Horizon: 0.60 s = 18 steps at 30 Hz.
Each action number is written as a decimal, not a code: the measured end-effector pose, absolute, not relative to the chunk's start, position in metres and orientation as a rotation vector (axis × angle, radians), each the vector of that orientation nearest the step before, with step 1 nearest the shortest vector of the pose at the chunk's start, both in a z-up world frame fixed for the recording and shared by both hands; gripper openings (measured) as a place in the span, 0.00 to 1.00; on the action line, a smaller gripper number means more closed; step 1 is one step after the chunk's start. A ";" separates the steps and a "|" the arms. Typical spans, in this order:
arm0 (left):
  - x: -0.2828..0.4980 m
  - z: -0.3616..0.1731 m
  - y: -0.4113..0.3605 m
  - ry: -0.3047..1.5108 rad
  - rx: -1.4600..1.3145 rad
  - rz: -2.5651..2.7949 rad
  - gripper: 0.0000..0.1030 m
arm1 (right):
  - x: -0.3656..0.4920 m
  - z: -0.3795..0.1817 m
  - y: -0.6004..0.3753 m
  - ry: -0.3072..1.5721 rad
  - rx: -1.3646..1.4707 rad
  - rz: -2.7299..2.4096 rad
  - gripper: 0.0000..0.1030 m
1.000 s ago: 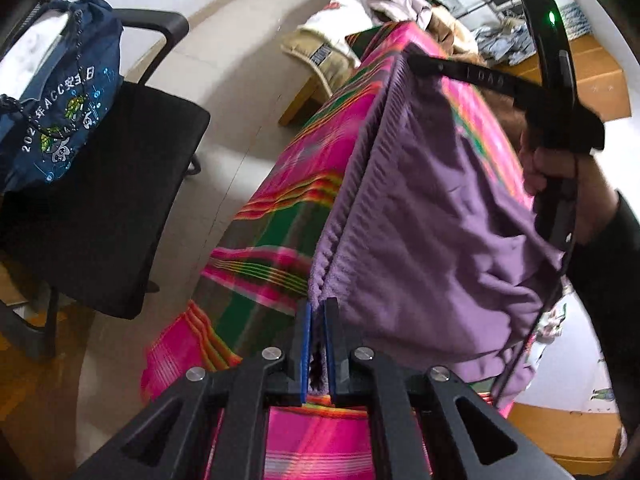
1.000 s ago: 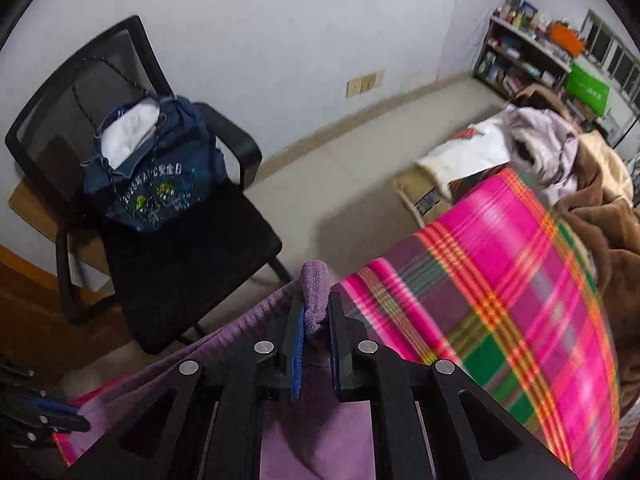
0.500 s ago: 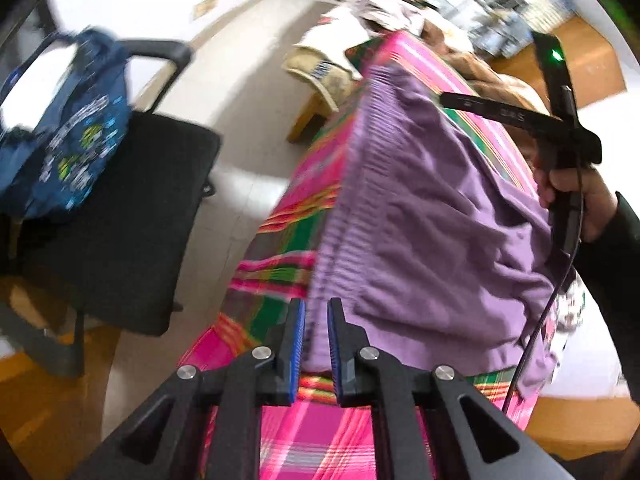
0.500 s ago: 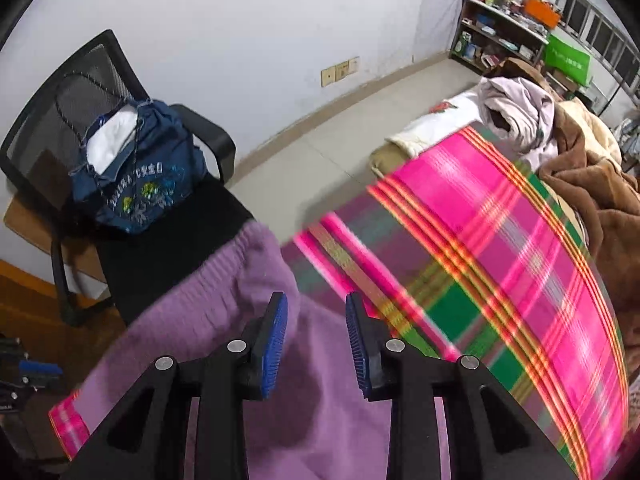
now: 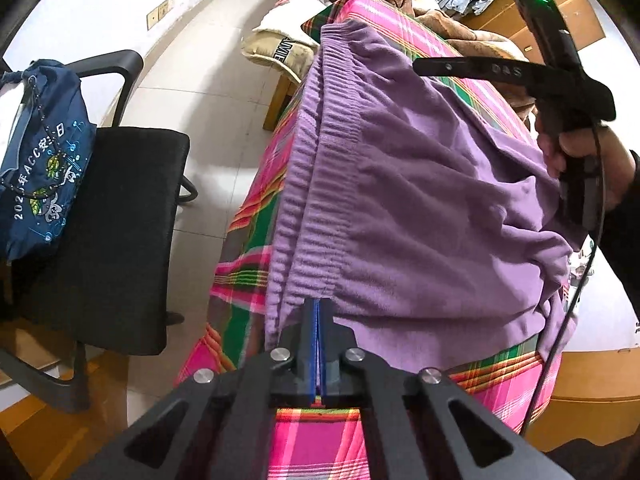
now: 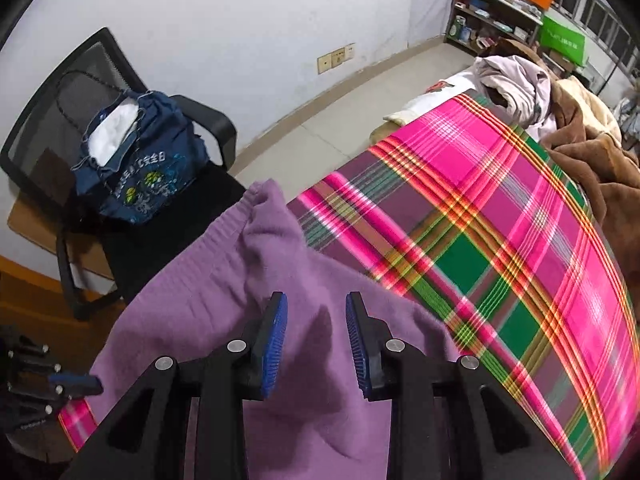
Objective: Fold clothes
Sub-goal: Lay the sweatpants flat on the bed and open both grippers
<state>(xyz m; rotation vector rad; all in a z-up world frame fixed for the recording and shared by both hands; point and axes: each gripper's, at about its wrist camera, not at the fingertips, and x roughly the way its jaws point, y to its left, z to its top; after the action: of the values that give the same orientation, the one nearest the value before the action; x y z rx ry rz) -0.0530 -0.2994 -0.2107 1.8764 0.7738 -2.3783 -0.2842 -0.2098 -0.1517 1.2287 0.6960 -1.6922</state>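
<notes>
My navy drawstring bag (image 6: 136, 168) at ten o'clock held white cloth (image 6: 108, 136) – mostly hidden. Left gripper (image 5: 318, 320) had just closed, fingers together and gripping nothing I could see, at the hem of the purple knit garment (image 5: 420, 208); right gripper (image 6: 316, 340) stood half-open, empty above it.

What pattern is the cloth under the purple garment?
Pink, green and purple plaid cloth, clearest in the right wrist view.

Purple garment (image 5: 420, 200) — pink-green plaid cloth (image 6: 520, 220) — navy printed bag (image 6: 140, 160).

A black office chair (image 6: 132, 216) stands on the pale tiled floor (image 5: 216, 92) against a white wall (image 6: 240, 12); cluttered shelves (image 6: 496, 20) fill the corner.
</notes>
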 end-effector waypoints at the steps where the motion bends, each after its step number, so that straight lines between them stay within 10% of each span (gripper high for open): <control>1: -0.051 -0.210 -0.301 0.771 1.867 -2.375 0.00 | -0.285 -0.151 -0.211 0.695 1.228 -1.697 0.30; 18: -0.048 -0.133 -0.308 0.597 1.706 -2.217 0.00 | -0.240 -0.126 -0.179 0.648 1.293 -1.734 0.33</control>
<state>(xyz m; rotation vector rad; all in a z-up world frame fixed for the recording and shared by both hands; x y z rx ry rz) -0.0477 -0.3081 -0.1327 1.7059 0.5966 -2.2167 -0.2395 -0.1793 -0.1259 1.2930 0.6483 -1.7337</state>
